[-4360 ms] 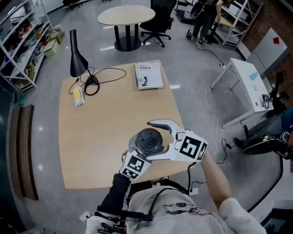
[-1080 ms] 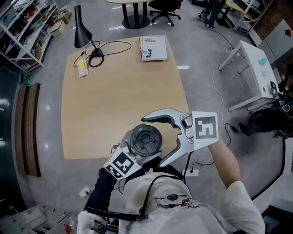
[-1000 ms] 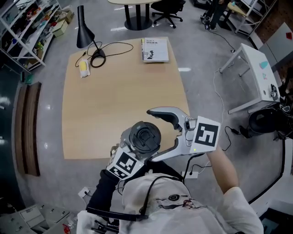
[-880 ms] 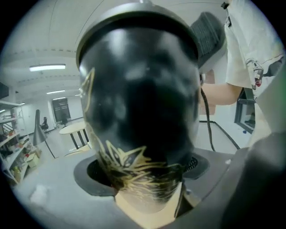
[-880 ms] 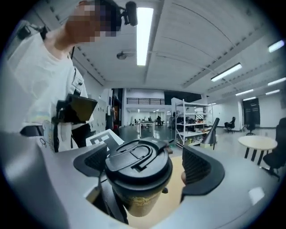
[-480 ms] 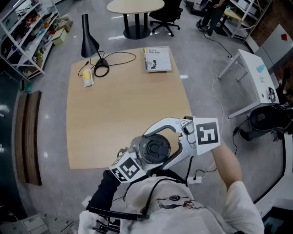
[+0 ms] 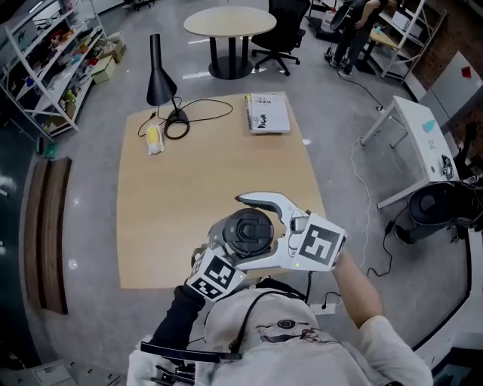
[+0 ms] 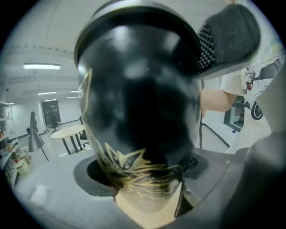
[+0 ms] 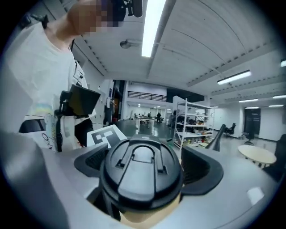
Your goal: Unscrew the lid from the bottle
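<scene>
The bottle (image 8: 138,112), black with a gold line pattern low on its body, is held upright in the air above the near edge of the wooden table (image 7: 196,188), toward its near right corner. The left gripper (image 8: 143,170) pinches it round the body, pads pressed on either side. The dark lid (image 7: 247,231), with a folded carry loop on top, sits square on the neck. The right gripper (image 9: 145,167) has its jaws spread to either side of the lid; they have just been opening, and the pads look just clear of the rim rather than pressing on it.

Judged from this, the unscrewing is not finished: the lid is still on, and the pictures do not show whether it has been loosened at all. What remains is to close on the lid, turn it and lift it off.

Nothing stands in the way. The near half of the table is bare. At the far left corner are a black lamp (image 7: 160,79), its looped cable (image 7: 200,113) and a small yellow thing (image 7: 154,138); a book (image 7: 268,113) lies at the far right corner. Beyond stand a round table (image 7: 230,22) and an office chair (image 7: 283,38)
</scene>
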`<act>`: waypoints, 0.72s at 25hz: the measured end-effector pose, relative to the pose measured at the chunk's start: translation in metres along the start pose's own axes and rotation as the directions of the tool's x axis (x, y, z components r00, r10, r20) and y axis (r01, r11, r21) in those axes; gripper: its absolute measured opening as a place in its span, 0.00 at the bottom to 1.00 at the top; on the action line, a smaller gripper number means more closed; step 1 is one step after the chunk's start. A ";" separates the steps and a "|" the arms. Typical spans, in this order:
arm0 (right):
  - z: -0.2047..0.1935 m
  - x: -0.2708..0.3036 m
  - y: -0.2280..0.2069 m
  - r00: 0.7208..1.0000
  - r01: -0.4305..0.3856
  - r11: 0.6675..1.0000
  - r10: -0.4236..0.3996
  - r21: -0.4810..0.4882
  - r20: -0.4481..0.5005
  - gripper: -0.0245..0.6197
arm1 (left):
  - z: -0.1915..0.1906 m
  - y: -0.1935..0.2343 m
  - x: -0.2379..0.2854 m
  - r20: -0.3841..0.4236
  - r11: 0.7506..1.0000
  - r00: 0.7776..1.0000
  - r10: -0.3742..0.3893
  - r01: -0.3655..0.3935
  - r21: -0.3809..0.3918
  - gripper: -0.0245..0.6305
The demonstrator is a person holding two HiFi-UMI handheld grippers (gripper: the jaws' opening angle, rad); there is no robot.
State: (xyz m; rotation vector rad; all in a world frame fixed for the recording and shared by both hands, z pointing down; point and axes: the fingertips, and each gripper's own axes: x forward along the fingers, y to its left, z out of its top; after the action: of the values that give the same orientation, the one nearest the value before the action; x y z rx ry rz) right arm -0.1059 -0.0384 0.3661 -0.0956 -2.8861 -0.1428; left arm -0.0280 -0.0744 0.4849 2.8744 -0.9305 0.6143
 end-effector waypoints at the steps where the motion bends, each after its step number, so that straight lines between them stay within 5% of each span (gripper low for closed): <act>1: 0.002 0.003 0.005 0.999 -0.049 0.998 0.049 -0.025 0.005 0.81 | 0.001 -0.003 -0.001 0.005 1.000 1.000 -0.022 0.022 0.013 0.65; 4: 0.008 -0.004 0.031 0.967 -0.251 0.959 0.253 -0.131 0.004 0.80 | 0.006 -0.025 -0.009 0.037 0.983 0.985 -0.171 0.168 0.072 0.65; 8: 0.021 -0.019 0.055 0.867 -0.484 0.860 0.496 -0.159 0.044 0.80 | 0.023 -0.057 -0.017 0.093 0.918 0.916 -0.390 0.378 0.118 0.65; 13: 0.036 -0.032 0.073 0.753 -0.643 0.749 0.657 -0.160 0.047 0.80 | 0.035 -0.083 -0.027 0.103 0.834 0.832 -0.546 0.528 0.160 0.65; 16: 0.049 -0.038 0.069 0.752 -0.634 0.763 0.646 -0.122 0.133 0.80 | 0.035 -0.089 -0.026 0.081 0.815 0.818 -0.569 0.549 0.184 0.65; 18: 0.067 -0.044 0.051 0.788 -0.554 0.829 0.550 -0.071 0.276 0.80 | 0.033 -0.089 -0.021 0.087 0.826 0.827 -0.555 0.536 0.175 0.65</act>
State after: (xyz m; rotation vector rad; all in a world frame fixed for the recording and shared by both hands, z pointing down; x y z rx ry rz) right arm -0.0760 0.0174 0.2954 -1.0317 -2.9882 0.0049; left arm 0.0193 0.0035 0.4520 3.1144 -0.0264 0.4419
